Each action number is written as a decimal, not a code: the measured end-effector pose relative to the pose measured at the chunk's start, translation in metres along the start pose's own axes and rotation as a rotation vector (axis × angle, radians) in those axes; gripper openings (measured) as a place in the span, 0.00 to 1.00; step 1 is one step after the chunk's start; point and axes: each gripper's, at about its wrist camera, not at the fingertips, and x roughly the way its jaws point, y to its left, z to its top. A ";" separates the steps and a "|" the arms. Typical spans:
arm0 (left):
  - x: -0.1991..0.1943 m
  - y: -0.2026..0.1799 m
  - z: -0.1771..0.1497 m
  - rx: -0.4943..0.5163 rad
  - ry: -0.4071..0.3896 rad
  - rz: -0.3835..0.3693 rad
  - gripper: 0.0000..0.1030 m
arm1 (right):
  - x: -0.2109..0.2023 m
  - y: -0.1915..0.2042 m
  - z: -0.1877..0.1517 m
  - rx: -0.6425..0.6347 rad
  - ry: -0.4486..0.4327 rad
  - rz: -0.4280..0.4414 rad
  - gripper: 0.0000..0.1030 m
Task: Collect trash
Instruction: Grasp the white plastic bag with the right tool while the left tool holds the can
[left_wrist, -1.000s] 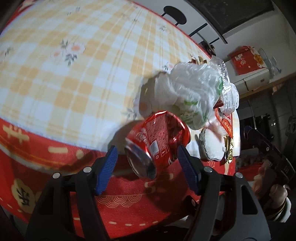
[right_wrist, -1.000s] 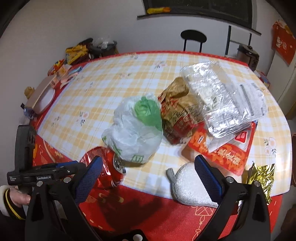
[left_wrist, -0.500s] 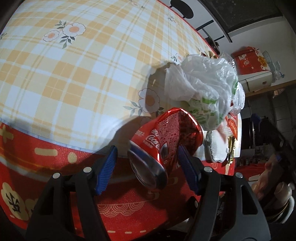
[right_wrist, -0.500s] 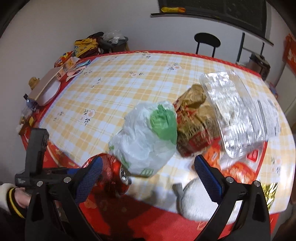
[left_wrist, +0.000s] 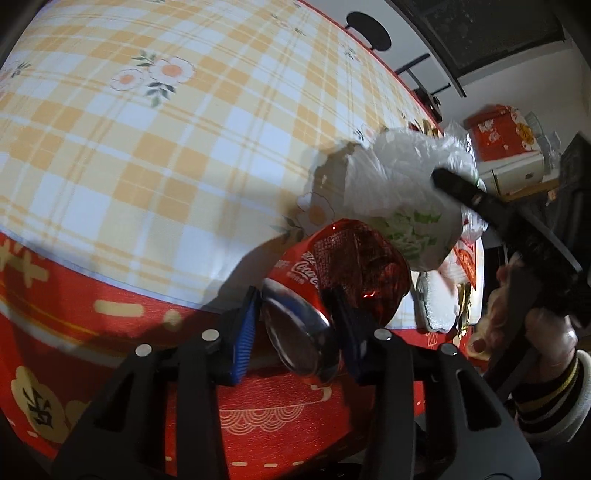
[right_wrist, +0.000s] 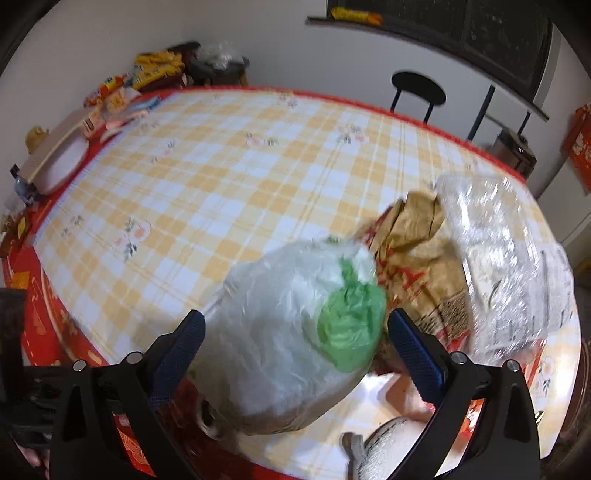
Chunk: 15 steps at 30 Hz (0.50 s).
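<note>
My left gripper (left_wrist: 295, 328) is shut on a crushed red cola can (left_wrist: 332, 269) at the near edge of the checked table (left_wrist: 147, 147). A white and green plastic bag (left_wrist: 399, 192) lies just behind the can. In the right wrist view my right gripper (right_wrist: 295, 350) is open, its fingers on either side of that bag (right_wrist: 295, 332), just above it. A brown paper bag (right_wrist: 413, 251), a clear plastic wrapper (right_wrist: 498, 258) and a white pouch (right_wrist: 391, 450) lie to the right of it.
A red wrapper (right_wrist: 413, 402) lies partly under the pile. A box and snack packets (right_wrist: 92, 122) sit at the table's far left. A black stool (right_wrist: 417, 88) stands behind the table.
My left gripper has closed on the can. My right gripper has moved forward and down over the plastic bag and now shows in the left wrist view.
</note>
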 end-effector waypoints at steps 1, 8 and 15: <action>-0.003 0.002 0.001 -0.007 -0.012 -0.001 0.41 | 0.001 0.001 -0.002 0.001 0.009 0.009 0.68; -0.032 0.010 0.005 -0.030 -0.121 0.020 0.40 | -0.019 0.005 -0.013 0.009 -0.017 0.113 0.27; -0.076 0.005 0.020 -0.004 -0.271 0.062 0.38 | -0.059 0.006 -0.010 -0.002 -0.146 0.163 0.25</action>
